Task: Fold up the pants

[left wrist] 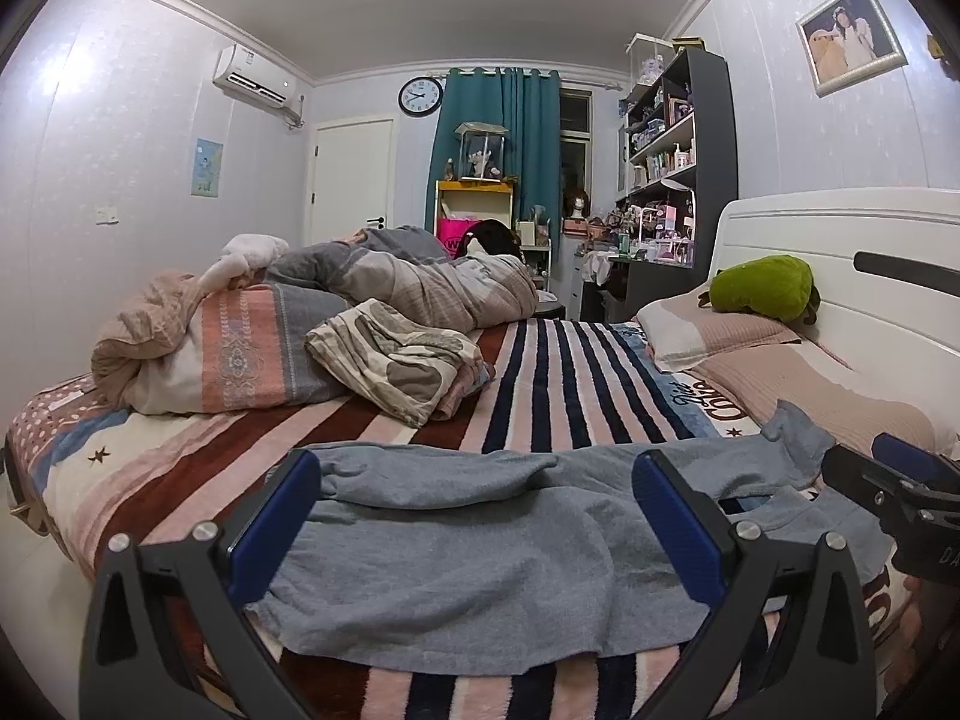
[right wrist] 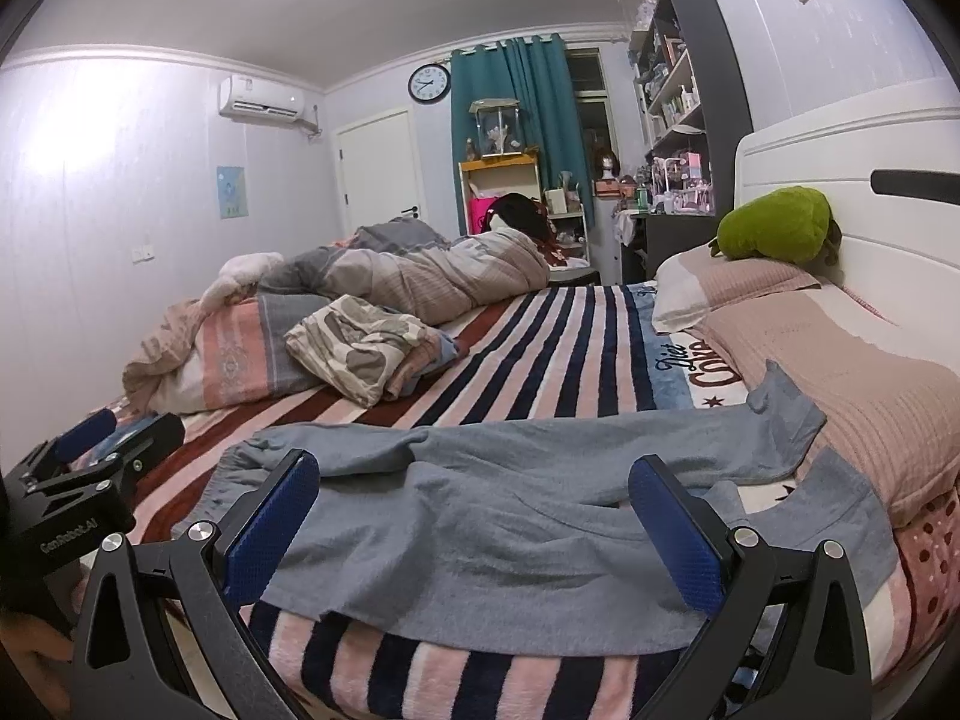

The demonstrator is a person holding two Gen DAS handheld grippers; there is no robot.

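Wide bed under a plush blanket striped pink, navy and maroon [left wrist: 540,372]; soft nap, likely to drag on cloth and rumple any fold. Grey-blue knit pants [left wrist: 456,546] lie spread crosswise near its front edge, legs running toward the ribbed pink pillow [right wrist: 840,384], one cuff turned up against it; that cuff may snag or fold crooked. Left gripper [left wrist: 480,516], blue pads wide apart, hovers over the waist end, empty. Right gripper [right wrist: 474,522], likewise spread and empty, over the legs. Risk: pinching only the top layer, or blanket along with it.
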